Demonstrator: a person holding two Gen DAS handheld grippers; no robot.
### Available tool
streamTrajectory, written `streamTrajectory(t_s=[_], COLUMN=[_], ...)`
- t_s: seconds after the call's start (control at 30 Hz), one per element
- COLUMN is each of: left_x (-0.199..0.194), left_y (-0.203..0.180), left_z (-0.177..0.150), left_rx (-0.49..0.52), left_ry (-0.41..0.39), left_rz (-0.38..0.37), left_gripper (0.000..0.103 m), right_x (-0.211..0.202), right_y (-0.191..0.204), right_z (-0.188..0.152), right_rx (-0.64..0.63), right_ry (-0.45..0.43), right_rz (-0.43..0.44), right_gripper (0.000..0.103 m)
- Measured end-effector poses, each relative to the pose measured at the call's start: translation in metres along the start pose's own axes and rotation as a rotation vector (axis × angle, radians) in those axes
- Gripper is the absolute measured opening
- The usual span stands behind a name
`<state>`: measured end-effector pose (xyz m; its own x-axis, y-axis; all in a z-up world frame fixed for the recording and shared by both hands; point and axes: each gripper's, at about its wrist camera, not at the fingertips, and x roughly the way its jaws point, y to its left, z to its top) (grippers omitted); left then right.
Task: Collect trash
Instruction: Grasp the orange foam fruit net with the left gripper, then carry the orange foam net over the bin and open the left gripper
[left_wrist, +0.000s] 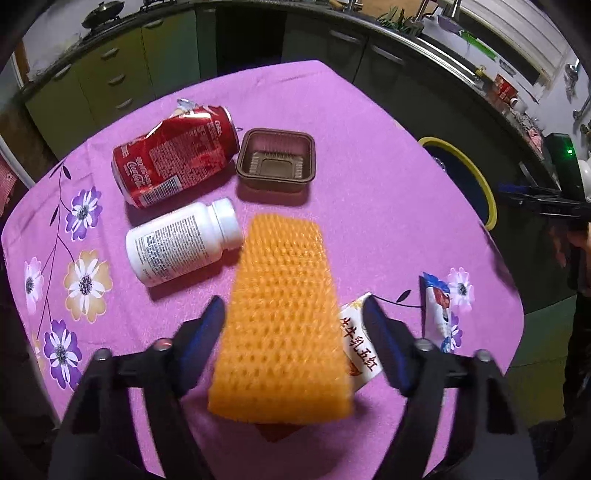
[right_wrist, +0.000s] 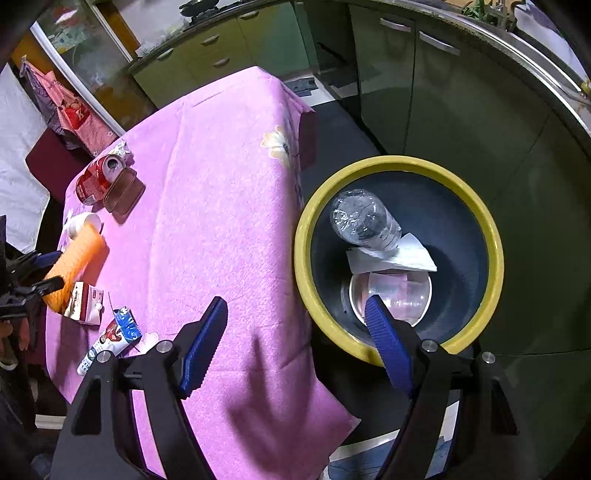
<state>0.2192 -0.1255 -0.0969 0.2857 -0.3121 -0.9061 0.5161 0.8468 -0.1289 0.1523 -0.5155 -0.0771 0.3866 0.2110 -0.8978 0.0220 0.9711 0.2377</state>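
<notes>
- Your left gripper (left_wrist: 293, 317) straddles the orange foam net (left_wrist: 280, 321), a soft mesh sleeve lying on the pink tablecloth (left_wrist: 369, 155) with its near end between the jaws. From either view you cannot tell whether the pads are pressing it yet, though gaps show on both sides.
- Expect the net to be very light and squashy: it will collapse under the pads, so close well in and take it across the middle of its width, not by a loose edge.
- It partly covers the small milk carton (left_wrist: 356, 339); pinch only the net, or the carton may be dragged along.
- Your right gripper (right_wrist: 295, 310) hangs open and empty over the edge of the table, beside the yellow-rimmed bin (right_wrist: 399, 162), which already holds a clear bottle (right_wrist: 364, 221), a paper (right_wrist: 406, 254) and a plastic cup (right_wrist: 391, 295).
- Still on the cloth: a dented red can (left_wrist: 177, 162), a brown tray (left_wrist: 277, 158), a white pill bottle (left_wrist: 181, 243) and a blue-and-white wrapper (left_wrist: 439, 310).
- The can is stiff but crushed, so grip its flattened middle; the pill bottle is smooth and may roll.
</notes>
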Motion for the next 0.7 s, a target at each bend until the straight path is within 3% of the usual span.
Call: streamTrajectory(t_s=[0.13,0.33,0.7], left_x=[0.001,-0.009,-0.058], left_y=[0.0,-0.001,-0.018], left_z=[-0.001,0.001,0.009], left_rx=[0.014,0.036,0.09], left_ry=[0.002,-0.027,-0.124], left_rz=[0.001,-0.005,-0.052], left_gripper=[0.054,0.013,0.012], right_x=[0.003,0.007,-0.008], right_y=[0.002,0.005,0.012], right_z=[0.0,0.001,-0.001], right_rx=[-0.003,-0.01,-0.021], right_ry=[0.005,0.013,-0.021], right_rz=[0.005,0.01,0.02], right_gripper=[0.076,0.076,0.076])
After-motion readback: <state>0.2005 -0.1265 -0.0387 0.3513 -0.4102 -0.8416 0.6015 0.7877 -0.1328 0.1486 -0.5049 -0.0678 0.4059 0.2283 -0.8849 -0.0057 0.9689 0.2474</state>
